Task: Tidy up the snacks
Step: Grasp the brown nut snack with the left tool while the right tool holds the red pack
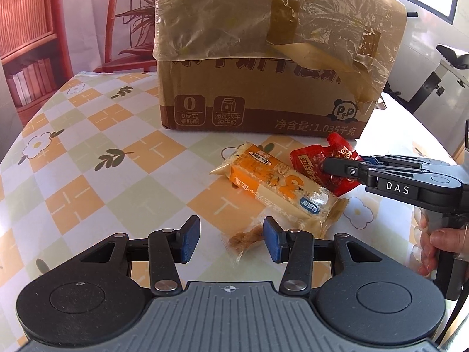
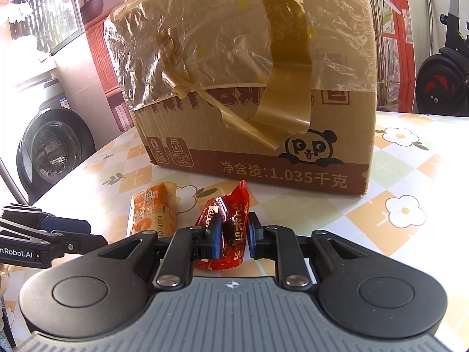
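Right claw (image 2: 233, 236): pinching the red pouch (image 2: 225, 228) on the counter (image 2: 395, 182), likely readying a lift.
Left claw (image 1: 231, 242): unclenched, straddling the small clear packet (image 1: 244, 239).
Orange bar (image 1: 275, 187): lying between them.
Box (image 2: 258, 88): waiting behind.

Checked floral tablecloth (image 1: 96, 135), red wicker chair (image 1: 123, 14), washing machine (image 2: 52, 146), exercise bike (image 2: 439, 82) behind.

The back of the table (image 1: 96, 135) is blocked by a big cardboard box (image 1: 263, 94). In front of it, the middle is taken up by an orange snack bar (image 1: 281, 187), a red packet (image 2: 231, 231) and a small clear packet (image 1: 246, 239), lying close together. Free room is seen on the left side, over the checked cloth.
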The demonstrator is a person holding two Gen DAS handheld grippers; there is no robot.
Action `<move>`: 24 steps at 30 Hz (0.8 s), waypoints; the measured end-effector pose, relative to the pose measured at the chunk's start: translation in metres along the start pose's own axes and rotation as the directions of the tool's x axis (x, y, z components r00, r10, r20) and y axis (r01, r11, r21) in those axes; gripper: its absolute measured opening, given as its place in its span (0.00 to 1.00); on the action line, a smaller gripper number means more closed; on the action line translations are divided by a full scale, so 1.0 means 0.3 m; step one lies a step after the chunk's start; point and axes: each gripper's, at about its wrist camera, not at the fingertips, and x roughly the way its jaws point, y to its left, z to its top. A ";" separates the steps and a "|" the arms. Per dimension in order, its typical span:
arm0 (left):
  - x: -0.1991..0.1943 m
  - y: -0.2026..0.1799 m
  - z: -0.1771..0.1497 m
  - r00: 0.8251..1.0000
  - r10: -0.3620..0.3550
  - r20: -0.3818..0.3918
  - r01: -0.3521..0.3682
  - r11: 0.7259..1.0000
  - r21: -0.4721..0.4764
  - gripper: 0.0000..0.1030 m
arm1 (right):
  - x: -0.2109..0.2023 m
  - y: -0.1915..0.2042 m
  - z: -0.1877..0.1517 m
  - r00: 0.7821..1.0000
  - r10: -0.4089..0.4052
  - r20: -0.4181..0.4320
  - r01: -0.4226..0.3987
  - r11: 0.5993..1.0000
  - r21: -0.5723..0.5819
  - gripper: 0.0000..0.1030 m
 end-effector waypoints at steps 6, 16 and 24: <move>-0.013 0.032 0.006 0.999 -0.044 0.005 0.044 0.997 0.061 0.48 | 0.004 0.003 0.000 1.000 -0.001 -0.001 0.001 1.000 0.001 0.18; 0.024 0.015 -0.004 0.997 -0.066 -0.025 0.069 0.986 0.149 0.48 | -0.004 -0.004 -0.004 1.000 0.012 0.020 -0.012 1.000 0.012 0.18; 0.051 0.008 -0.012 0.999 -0.030 -0.029 0.034 0.988 0.147 0.18 | -0.016 -0.004 -0.007 0.999 0.016 0.036 -0.017 1.000 0.021 0.18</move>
